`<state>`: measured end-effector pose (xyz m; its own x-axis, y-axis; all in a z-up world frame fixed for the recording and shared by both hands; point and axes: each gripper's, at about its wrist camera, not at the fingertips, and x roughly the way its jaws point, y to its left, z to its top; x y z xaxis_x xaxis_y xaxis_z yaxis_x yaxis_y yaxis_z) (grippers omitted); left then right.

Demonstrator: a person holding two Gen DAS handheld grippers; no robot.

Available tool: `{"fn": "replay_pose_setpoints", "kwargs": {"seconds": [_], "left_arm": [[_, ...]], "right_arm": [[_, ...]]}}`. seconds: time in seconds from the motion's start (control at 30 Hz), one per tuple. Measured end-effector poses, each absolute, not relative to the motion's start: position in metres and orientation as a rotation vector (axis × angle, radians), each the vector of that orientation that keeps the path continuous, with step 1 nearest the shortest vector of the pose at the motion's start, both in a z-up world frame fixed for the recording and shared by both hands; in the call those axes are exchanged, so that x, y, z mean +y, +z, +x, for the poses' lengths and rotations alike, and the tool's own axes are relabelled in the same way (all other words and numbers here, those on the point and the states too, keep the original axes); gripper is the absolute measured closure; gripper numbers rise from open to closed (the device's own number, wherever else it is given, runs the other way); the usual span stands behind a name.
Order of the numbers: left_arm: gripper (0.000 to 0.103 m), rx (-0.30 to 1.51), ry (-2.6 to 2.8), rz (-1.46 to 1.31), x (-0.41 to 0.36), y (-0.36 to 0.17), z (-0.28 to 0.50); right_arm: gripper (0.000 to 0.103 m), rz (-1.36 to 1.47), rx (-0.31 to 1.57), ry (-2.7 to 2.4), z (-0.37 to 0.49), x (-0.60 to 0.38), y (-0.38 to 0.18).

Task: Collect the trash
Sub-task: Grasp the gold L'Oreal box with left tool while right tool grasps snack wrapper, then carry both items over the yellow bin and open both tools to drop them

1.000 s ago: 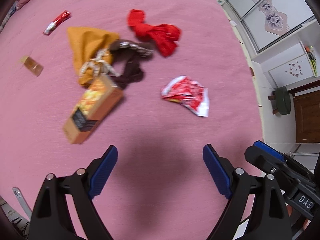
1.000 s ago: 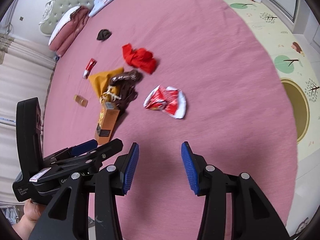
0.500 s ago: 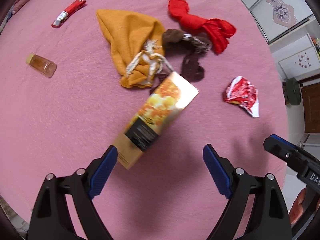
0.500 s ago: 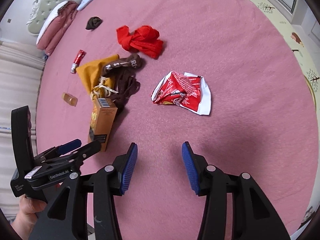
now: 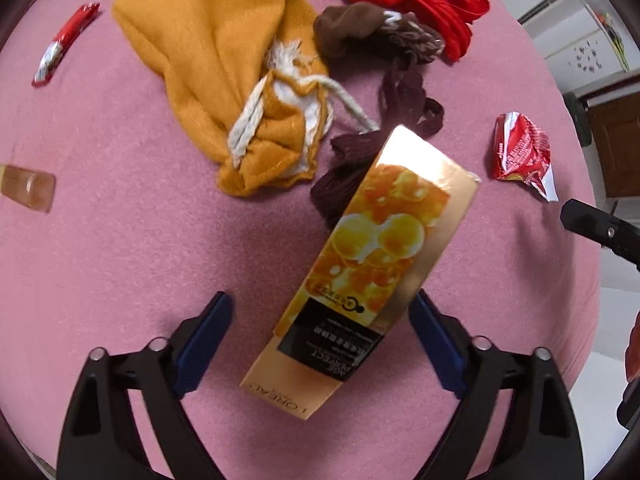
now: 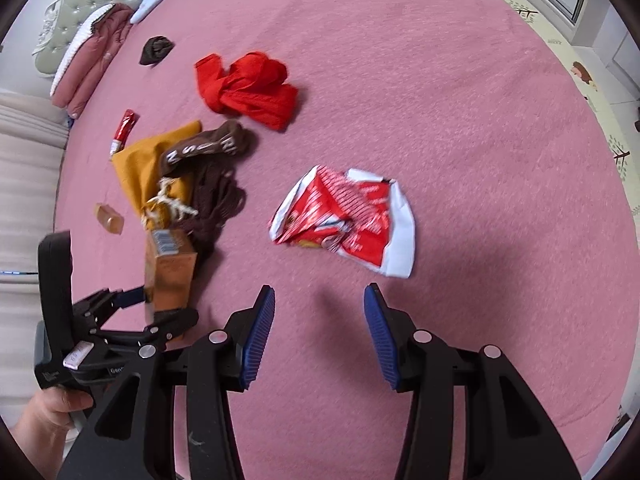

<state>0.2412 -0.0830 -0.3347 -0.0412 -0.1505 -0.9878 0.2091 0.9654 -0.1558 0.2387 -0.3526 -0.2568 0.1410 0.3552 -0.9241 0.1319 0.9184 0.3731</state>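
A glossy gold-and-orange cardboard carton [image 5: 372, 264] catches the light on a matt, fuzzy pink bedspread [image 5: 120, 264]. Beside it lie a soft mustard fleece pouch [image 5: 224, 64] with a frayed white cotton cord [image 5: 256, 120], dark brown knitted socks [image 6: 208, 152], red woven cloth [image 6: 248, 88] and a crinkled, shiny red-and-white foil wrapper [image 6: 348, 220].

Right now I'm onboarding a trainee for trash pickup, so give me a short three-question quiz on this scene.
1. True or false: the left claw straddles the gold box.
2. What lies ahead of the right claw? A) crumpled red wrapper B) red cloth C) amber bottle
3. Fill in: the orange pouch has a white ____.

Key: 1 true; 2 A; 3 drawstring.
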Motion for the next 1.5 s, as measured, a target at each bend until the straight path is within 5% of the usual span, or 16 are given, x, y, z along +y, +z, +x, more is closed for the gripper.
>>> {"fn": "replay_pose_setpoints", "kwargs": {"seconds": [0.2, 0.67, 0.93, 1.5], "left_arm": [[0.054, 1.602, -0.201, -0.09, -0.058, -0.342, 0.238], [0.062, 1.569, -0.198, -0.412, -0.044, -0.324, 0.195], [0.063, 1.554, -0.19, -0.473, -0.07, -0.317, 0.185], [0.063, 1.552, -0.365, -0.404, -0.209, -0.271, 0.172]], "right_arm": [[0.048, 0.384, 1.433, 0.148, 0.252, -0.358, -0.263], [0.034, 0.359, 1.491, 0.131, 0.283, -0.361, -0.297], [0.073, 0.317, 1.426, 0.185, 0.27, -0.356, -0.283], [0.077, 0.459, 1.331, 0.186, 0.189, -0.443, -0.218]]}}
